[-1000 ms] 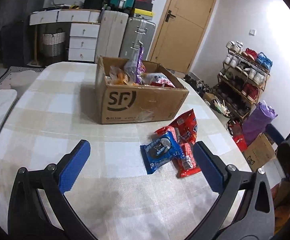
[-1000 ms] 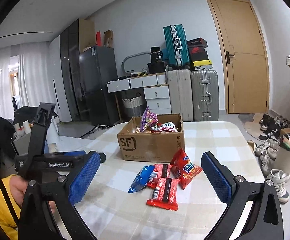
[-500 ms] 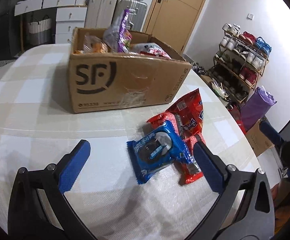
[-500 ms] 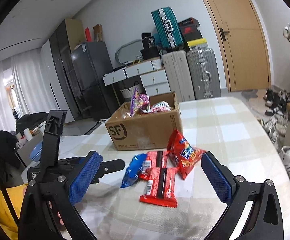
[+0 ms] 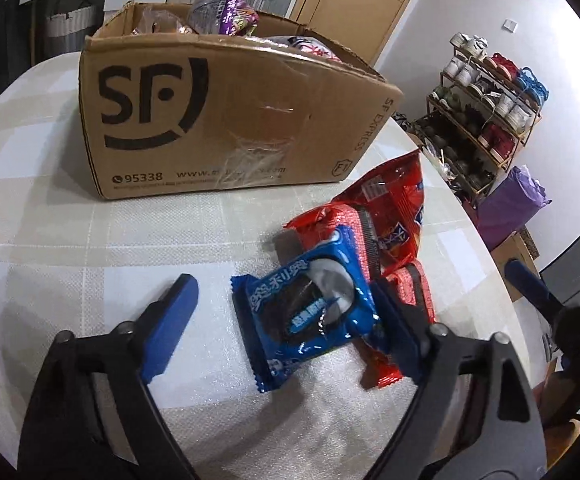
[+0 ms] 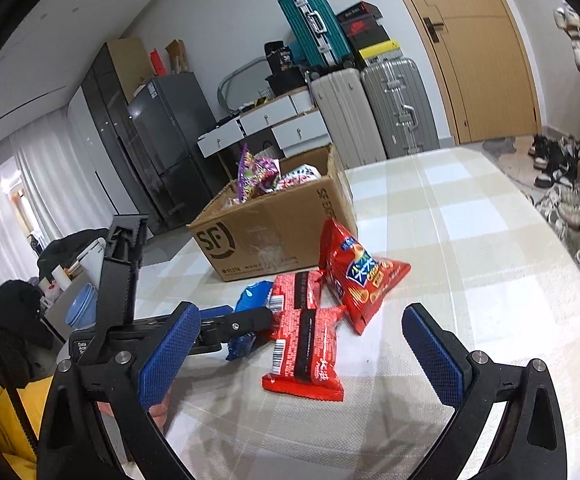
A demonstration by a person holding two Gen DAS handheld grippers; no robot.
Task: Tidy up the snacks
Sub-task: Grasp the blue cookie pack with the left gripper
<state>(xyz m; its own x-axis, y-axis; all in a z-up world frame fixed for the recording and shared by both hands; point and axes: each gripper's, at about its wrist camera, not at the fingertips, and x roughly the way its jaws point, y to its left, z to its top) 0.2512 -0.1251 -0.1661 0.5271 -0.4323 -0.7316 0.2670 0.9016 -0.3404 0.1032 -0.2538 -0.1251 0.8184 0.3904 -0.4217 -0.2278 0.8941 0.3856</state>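
A blue cookie pack (image 5: 310, 308) lies on the table between the fingers of my open left gripper (image 5: 285, 320), whose right finger rests over red packs (image 5: 414, 292). In the right wrist view the blue pack (image 6: 249, 300) is partly hidden behind the left gripper. Two flat red packs (image 6: 306, 340) and a red chip bag (image 6: 358, 280) lie beside it. My right gripper (image 6: 302, 356) is open and empty, above and short of the red packs. A cardboard SF box (image 5: 217, 120), also in the right wrist view (image 6: 273, 224), holds several snacks.
The table has a checked cloth (image 6: 470, 240) and a curved right edge (image 5: 502, 280). A shoe rack (image 5: 486, 100) and a purple bag (image 5: 514, 204) stand on the floor to the right. Suitcases (image 6: 370, 108), drawers and a fridge (image 6: 165, 140) stand beyond the table.
My left gripper has moved forward and down until its fingers straddle the blue cookie pack. My right gripper has moved closer to the red packs. Both stay open.
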